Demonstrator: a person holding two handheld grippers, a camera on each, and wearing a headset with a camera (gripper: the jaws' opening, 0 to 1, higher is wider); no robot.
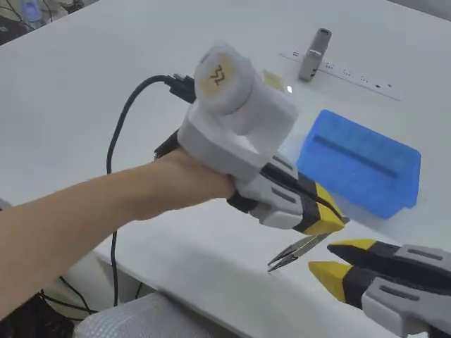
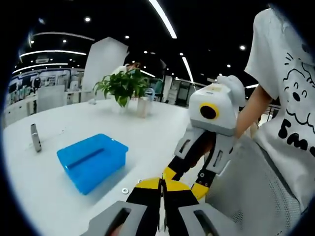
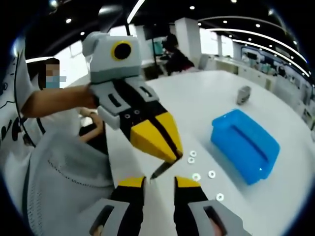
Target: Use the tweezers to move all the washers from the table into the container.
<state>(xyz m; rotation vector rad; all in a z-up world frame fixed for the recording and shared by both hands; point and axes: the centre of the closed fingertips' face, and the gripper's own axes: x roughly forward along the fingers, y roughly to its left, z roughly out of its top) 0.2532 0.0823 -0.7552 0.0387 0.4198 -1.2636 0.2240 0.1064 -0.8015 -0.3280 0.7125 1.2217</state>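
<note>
Left gripper (image 1: pixel 337 222) pinches slim metal tweezers (image 1: pixel 296 252); right gripper (image 1: pixel 323 256), four o'clock, narrowly parted; blue plastic container (image 1: pixel 359 165) at two o'clock.

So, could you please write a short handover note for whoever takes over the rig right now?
Left tongs: shut on the tweezers.
Right tongs: open, holding nothing, close beside the tweezers.
Washers: five seen loose on the table, near the blue container.
Done: nothing yet; no washer can be seen in the container.
Left: pick up each washer with the tweezers and drop it in.
</note>
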